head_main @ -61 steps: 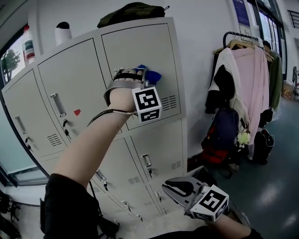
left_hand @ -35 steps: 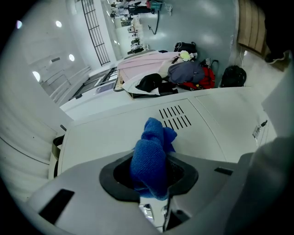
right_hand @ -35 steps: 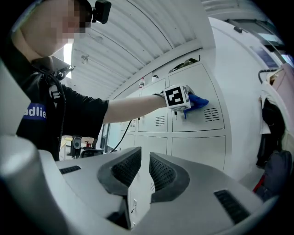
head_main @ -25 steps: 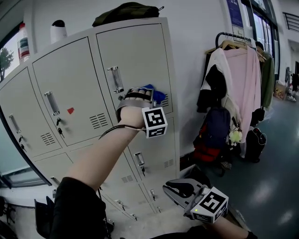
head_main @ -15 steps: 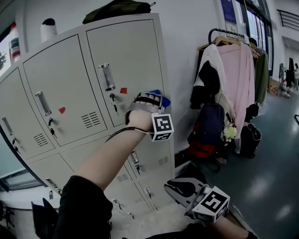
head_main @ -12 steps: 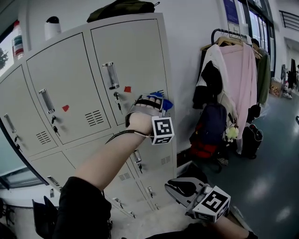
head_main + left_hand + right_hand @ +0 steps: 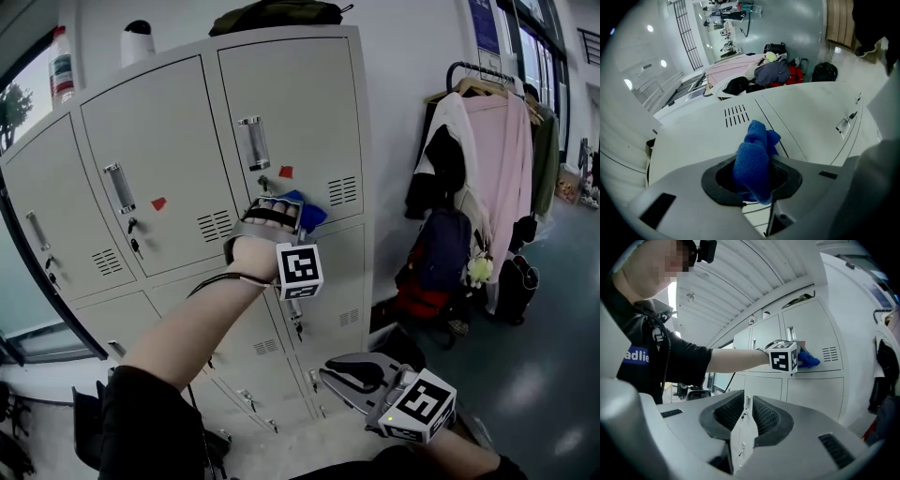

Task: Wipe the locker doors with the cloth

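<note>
Two grippers: left gripper (image 7: 753,177) clamped on blue cloth (image 7: 752,157), cloth against upper-right locker door (image 7: 300,112) mid-frame in head view; only right gripper view confirms right gripper (image 7: 745,401) jaws together, empty.

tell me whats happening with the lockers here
A person holds a gripper in each hand and is wiping the lockers. The left gripper has its jaws shut on a blue cloth and holds it against the lower part of the top right locker door, below the handle and beside the vent slots. The right gripper hangs low near the person's body, jaws together with nothing between them, and takes no part in the wiping.
</note>
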